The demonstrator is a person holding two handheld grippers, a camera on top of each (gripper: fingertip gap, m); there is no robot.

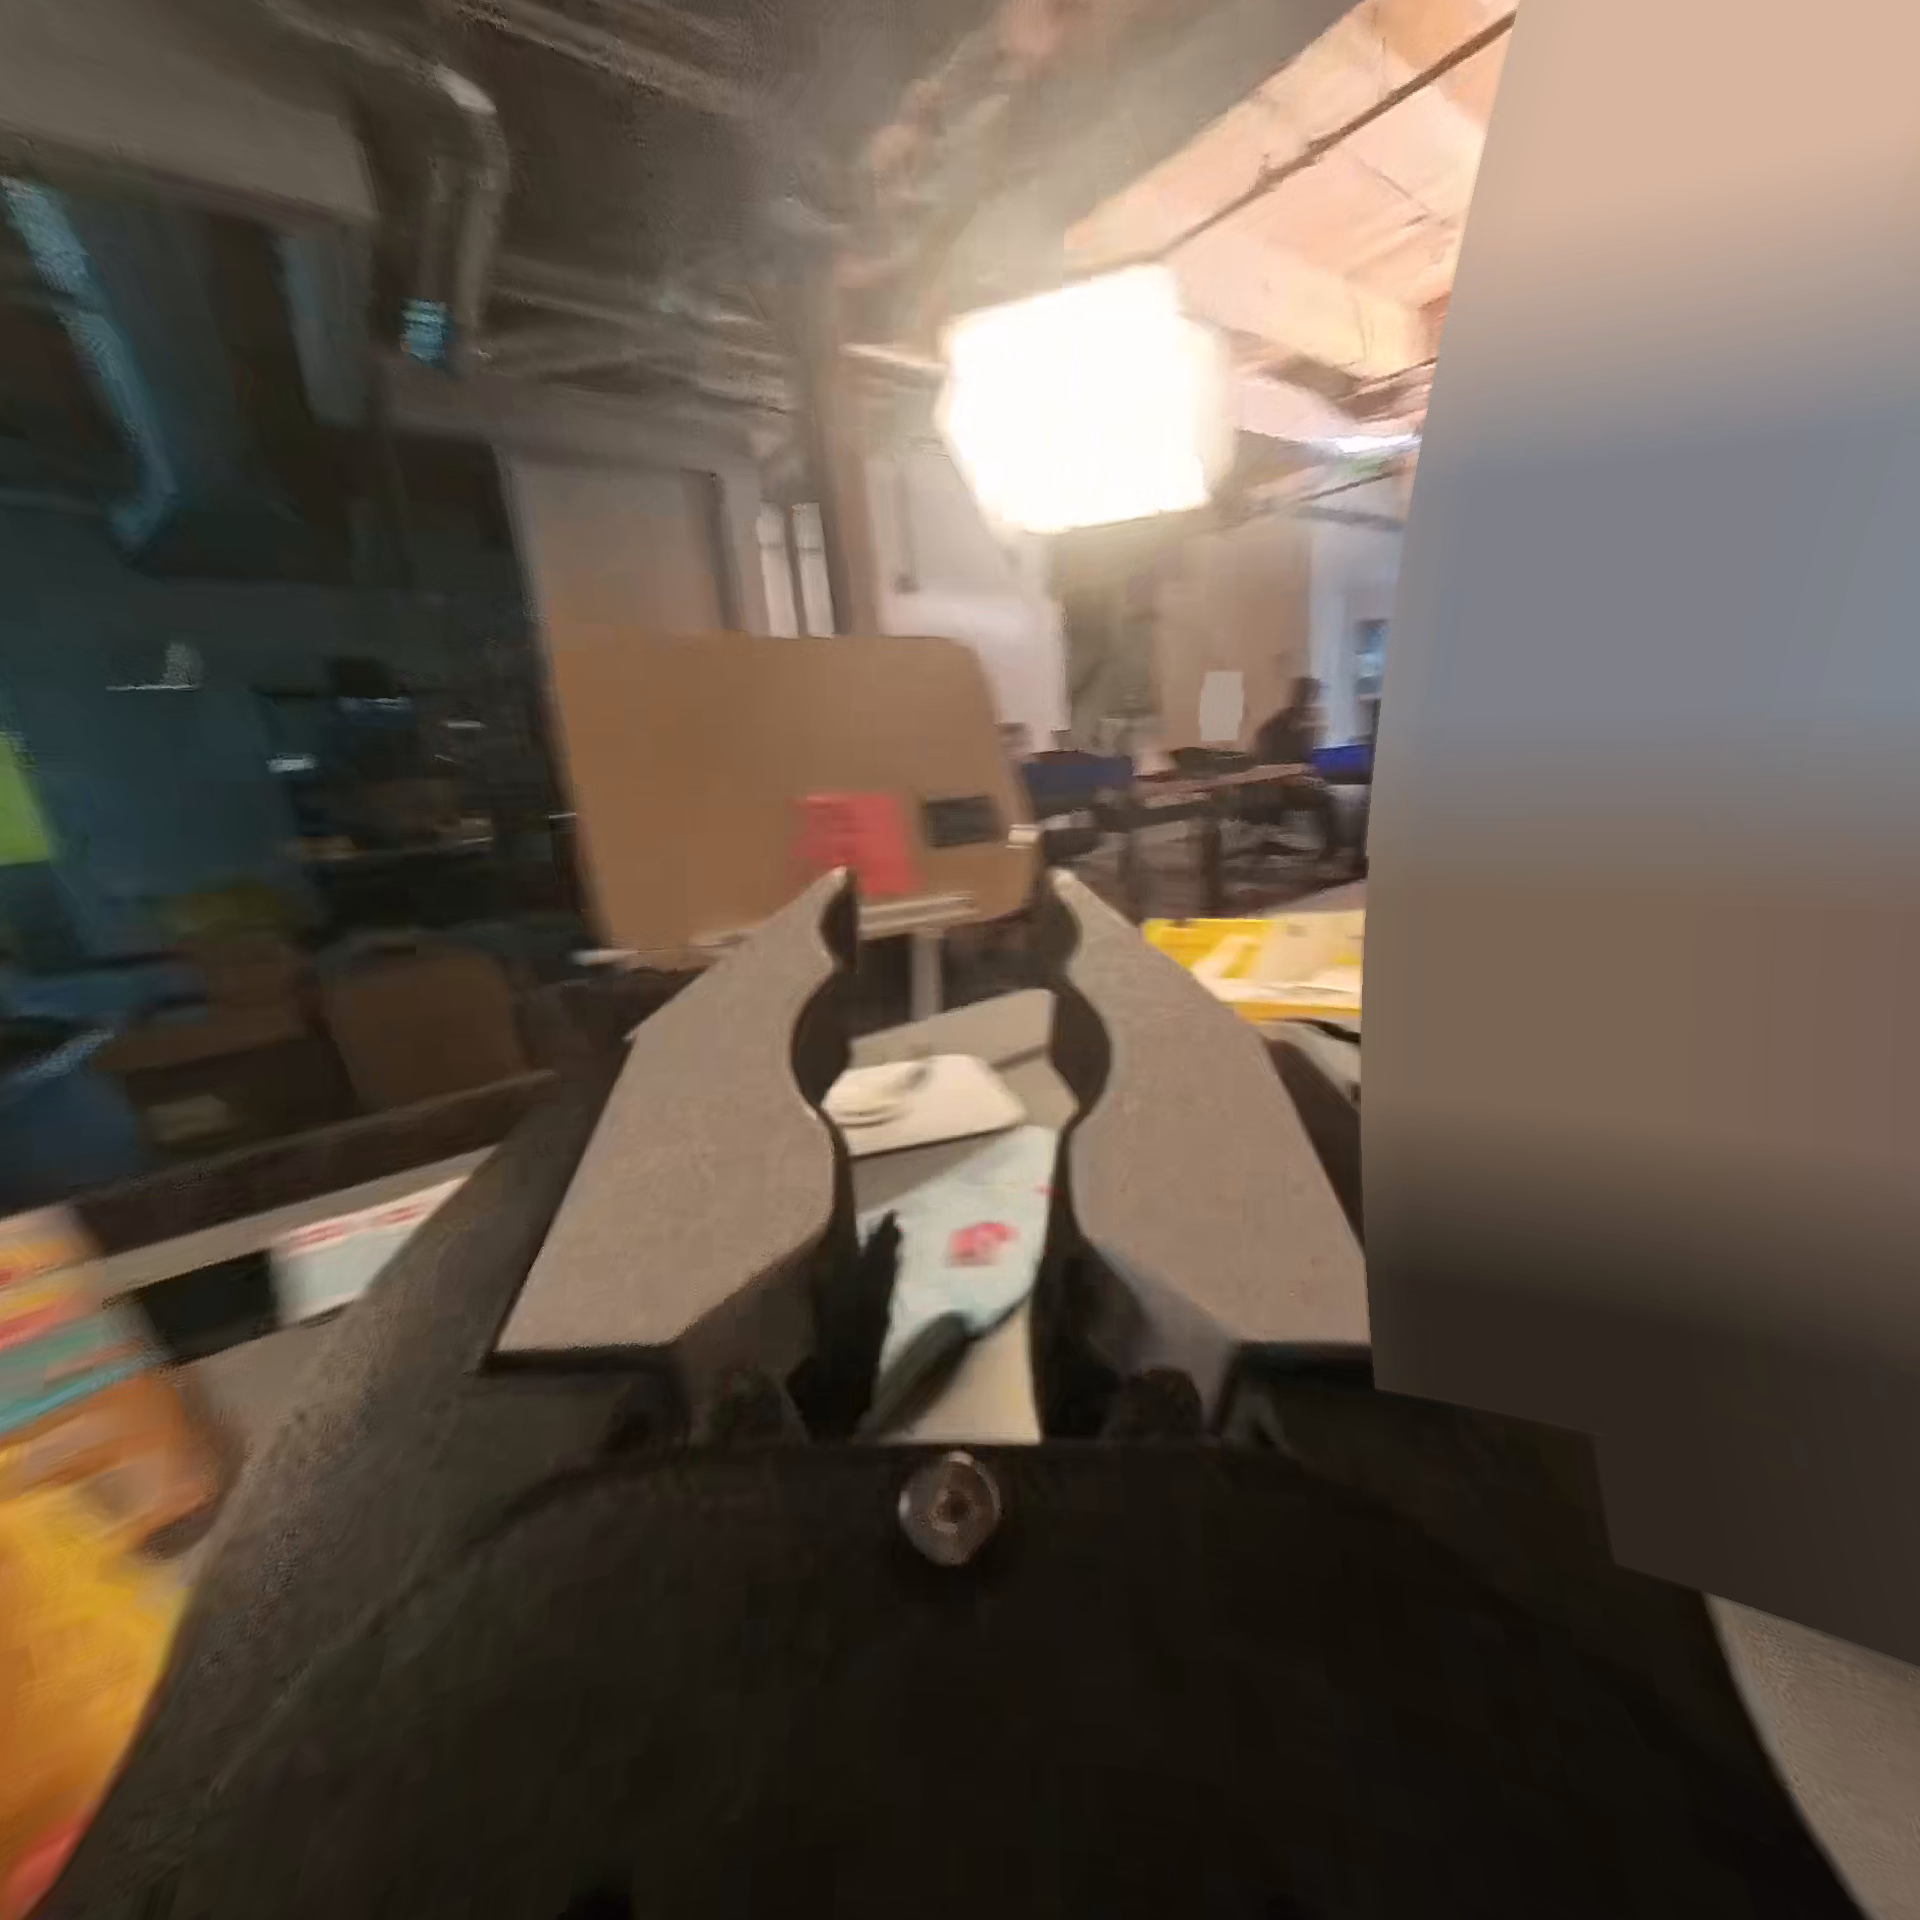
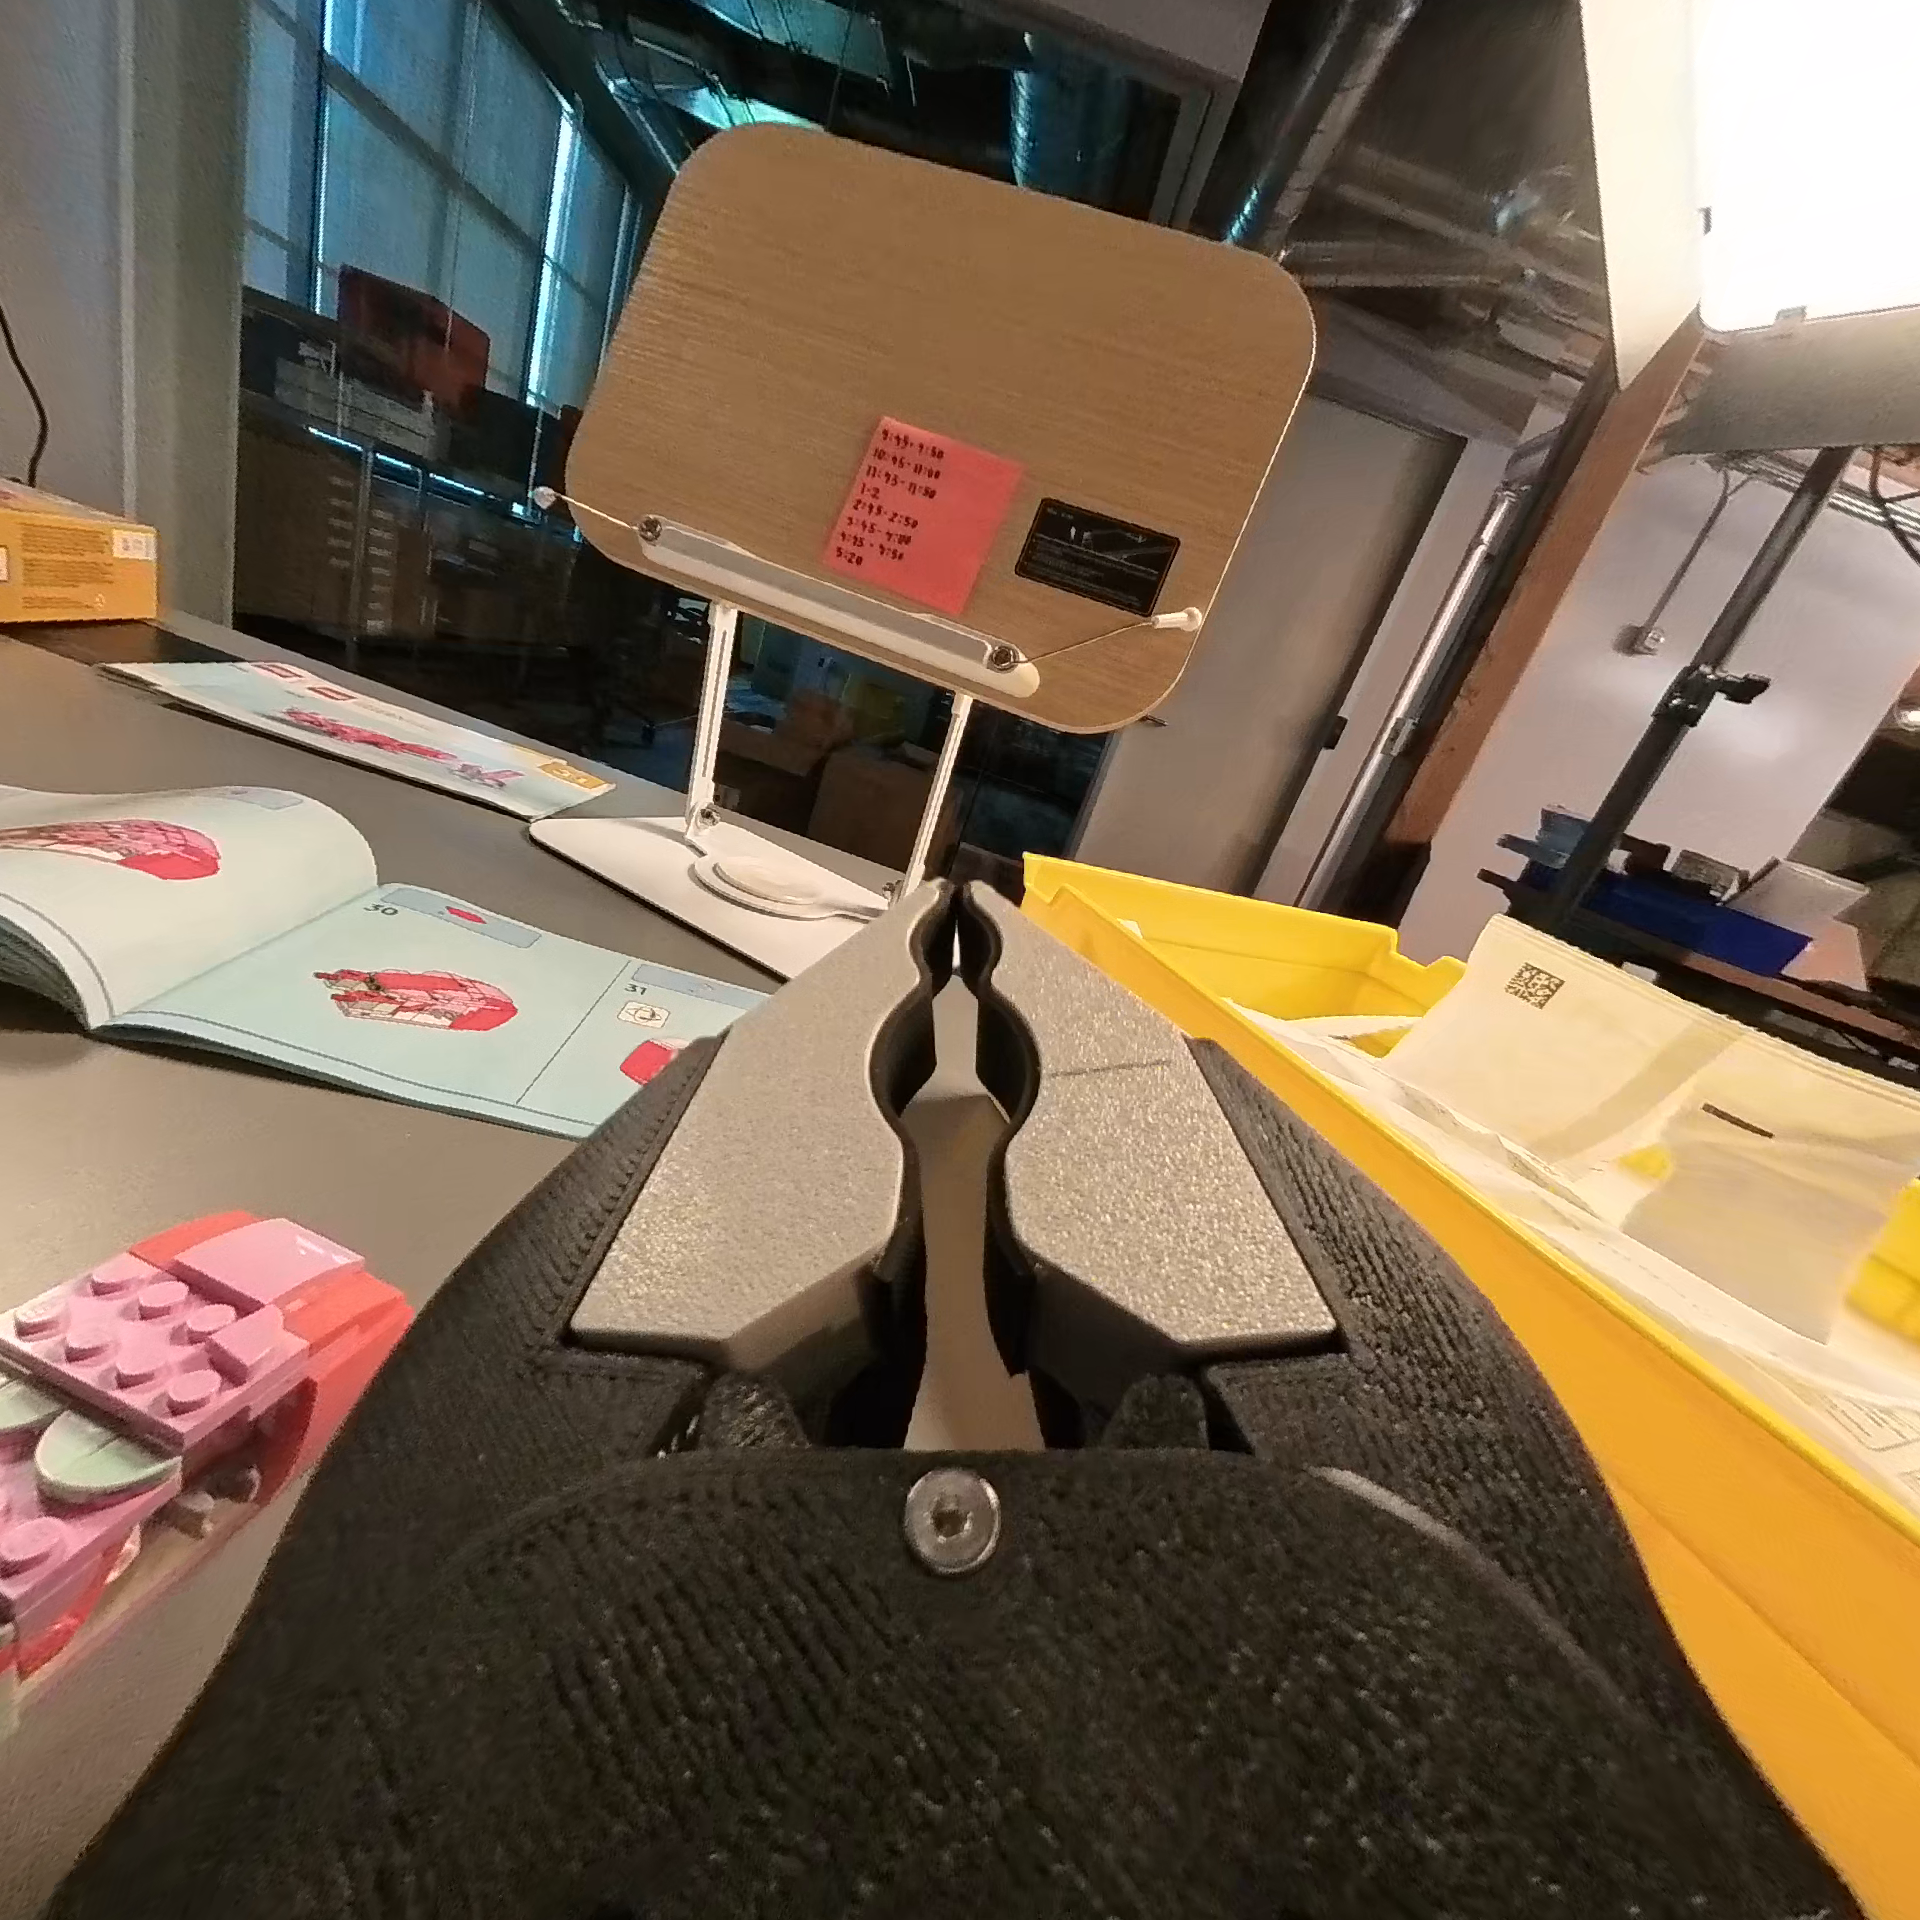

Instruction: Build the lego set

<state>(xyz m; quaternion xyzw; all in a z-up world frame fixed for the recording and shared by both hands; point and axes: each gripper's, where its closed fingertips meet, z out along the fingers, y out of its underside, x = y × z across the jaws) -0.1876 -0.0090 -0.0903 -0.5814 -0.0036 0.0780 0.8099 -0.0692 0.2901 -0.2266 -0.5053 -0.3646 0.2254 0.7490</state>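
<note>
Grey textured fingers of the left gripper (image 1: 951, 899) stand apart with nothing between them, lifted above the dark table (image 1: 935, 1023). This left wrist view is motion-blurred. An open instruction booklet (image 1: 966, 1226) lies under the jaws, and the white base of the wooden book stand (image 1: 769, 769) sits beyond. A large smooth patch covers the right side.

The right wrist view is sharp. The right gripper (image 2: 956, 904) has its tips together on air, low over the table between booklet (image 2: 343, 997) and yellow bin (image 2: 1247, 935). Only this view shows the pink brick build (image 2: 156, 1351), the paper bags (image 2: 1621, 1039) in the bin and a yellow box (image 2: 73, 561). Judging by this, neither tool has anything in hand.
</note>
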